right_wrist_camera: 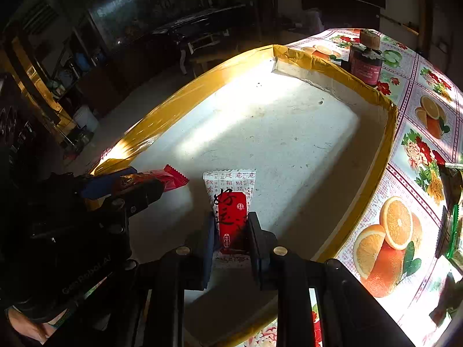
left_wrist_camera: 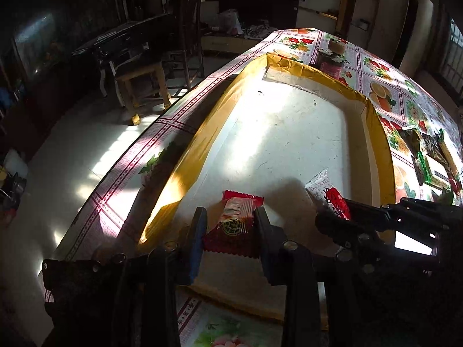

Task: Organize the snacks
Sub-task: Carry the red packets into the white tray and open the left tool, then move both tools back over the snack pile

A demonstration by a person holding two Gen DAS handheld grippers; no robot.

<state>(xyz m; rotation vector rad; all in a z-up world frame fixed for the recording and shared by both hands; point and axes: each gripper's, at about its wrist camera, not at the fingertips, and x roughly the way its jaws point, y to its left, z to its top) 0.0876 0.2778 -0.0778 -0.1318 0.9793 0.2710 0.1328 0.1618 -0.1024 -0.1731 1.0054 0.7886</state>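
Note:
A shallow white foam tray with a yellow taped rim (left_wrist_camera: 318,72) (right_wrist_camera: 202,86) lies on the table. My left gripper (left_wrist_camera: 230,219) (right_wrist_camera: 141,183) is shut on a red snack packet (left_wrist_camera: 237,202) (right_wrist_camera: 173,177), held just above the tray's near left corner. Beside it, my right gripper (right_wrist_camera: 231,225) (left_wrist_camera: 332,211) is shut on a white packet with a red label (right_wrist_camera: 231,190) (left_wrist_camera: 321,186). That packet's free end points out over the tray floor. The two grippers stand close together, left of one another and apart.
A dark red jar (left_wrist_camera: 331,65) (right_wrist_camera: 364,63) with a small roll on top stands beyond the tray's far right corner. Several green snack packets (left_wrist_camera: 431,159) (right_wrist_camera: 451,202) lie on the fruit-and-flower tablecloth (right_wrist_camera: 419,150) to the right. A wooden stool (left_wrist_camera: 141,84) stands on the floor at left.

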